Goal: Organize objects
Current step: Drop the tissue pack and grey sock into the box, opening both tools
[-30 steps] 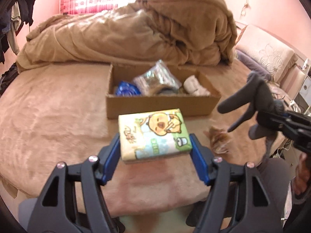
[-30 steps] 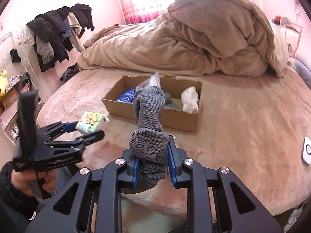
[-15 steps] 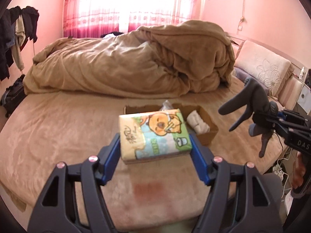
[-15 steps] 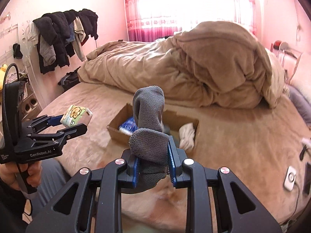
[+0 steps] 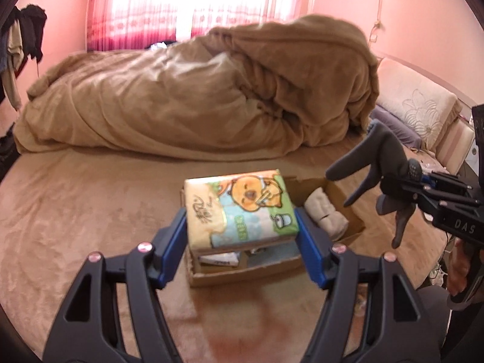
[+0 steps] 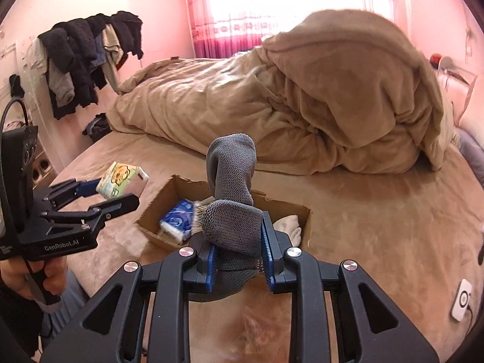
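Note:
My left gripper [image 5: 240, 236] is shut on a tissue pack [image 5: 239, 208] printed with a yellow cartoon animal, held above the near left part of an open cardboard box [image 5: 348, 205] on the bed. The pack also shows in the right wrist view [image 6: 121, 180]. My right gripper [image 6: 239, 248] is shut on a grey sock [image 6: 233, 187] that stands up between the blue pads, over the box [image 6: 305, 214]. The box holds a blue packet [image 6: 177, 219] and a white rolled sock [image 6: 289, 227]. The right gripper shows at the right in the left wrist view [image 5: 390, 181].
A heaped tan duvet [image 5: 211, 90] lies behind the box on the tan bed [image 5: 75, 211]. Pillows [image 5: 417, 109] are at the right. Clothes [image 6: 87, 57] hang on the left wall. A white device [image 6: 461, 299] lies on the bed at the right.
Both grippers rose and tipped up, then came down again toward the box. The tissue pack now hangs over the box. Both grips are unchanged.

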Available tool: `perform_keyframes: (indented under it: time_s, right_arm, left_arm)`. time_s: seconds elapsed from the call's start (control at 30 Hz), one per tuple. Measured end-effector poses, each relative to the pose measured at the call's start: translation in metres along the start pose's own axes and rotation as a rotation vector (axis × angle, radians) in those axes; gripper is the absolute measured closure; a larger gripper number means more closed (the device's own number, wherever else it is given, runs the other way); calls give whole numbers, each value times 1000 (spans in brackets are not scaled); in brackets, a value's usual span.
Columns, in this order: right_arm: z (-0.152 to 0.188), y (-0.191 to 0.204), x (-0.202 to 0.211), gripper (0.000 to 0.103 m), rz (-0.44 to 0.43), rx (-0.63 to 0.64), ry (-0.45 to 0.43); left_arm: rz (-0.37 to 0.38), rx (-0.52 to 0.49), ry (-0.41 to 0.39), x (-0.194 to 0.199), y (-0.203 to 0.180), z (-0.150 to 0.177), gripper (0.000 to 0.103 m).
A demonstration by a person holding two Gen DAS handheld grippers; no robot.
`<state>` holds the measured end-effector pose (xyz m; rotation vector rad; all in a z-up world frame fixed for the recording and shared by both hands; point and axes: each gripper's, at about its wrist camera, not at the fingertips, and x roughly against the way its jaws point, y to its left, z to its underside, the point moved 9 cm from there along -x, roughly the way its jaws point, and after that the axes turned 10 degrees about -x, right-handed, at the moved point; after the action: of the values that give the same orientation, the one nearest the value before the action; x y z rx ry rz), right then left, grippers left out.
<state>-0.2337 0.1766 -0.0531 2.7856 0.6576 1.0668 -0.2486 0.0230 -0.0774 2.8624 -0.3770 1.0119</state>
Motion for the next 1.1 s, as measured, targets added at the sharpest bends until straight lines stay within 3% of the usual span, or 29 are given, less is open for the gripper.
perform_keyframes:
  time_s: [0.13, 0.33, 0.43, 0.57, 0.67, 0.73, 0.77, 0.93, 1.1]
  right_arm:
    - [-2, -10, -33, 77, 45, 9, 19]
    - [12, -22, -83, 77, 44, -12, 107]
    - [26, -29, -101, 77, 45, -33, 154]
    - [34, -34, -109, 75, 64, -47, 153]
    - [39, -34, -111, 68, 67, -45, 172]
    - [39, -33, -109, 49, 72, -39, 168]
    - [39, -32, -105, 46, 73, -39, 159]
    - [33, -27, -83, 39, 72, -39, 123]
    - [34, -20, -51, 38, 61, -42, 94]
  left_arm:
    - [24, 10, 41, -33, 2, 10, 35]
    - [34, 11, 121, -76, 2, 32, 34]
    - [52, 3, 150, -87, -4, 41, 34]
    - [46, -1, 150, -88, -6, 41, 32]
    - [35, 9, 149, -83, -5, 42, 31]
    - [17, 4, 134, -72, -6, 38, 24]
    - [2, 1, 124, -67, -5, 36, 19]
    - [-21, 9, 76, -33, -5, 31, 19]
    - [-22, 43, 40, 7, -11, 38, 19]
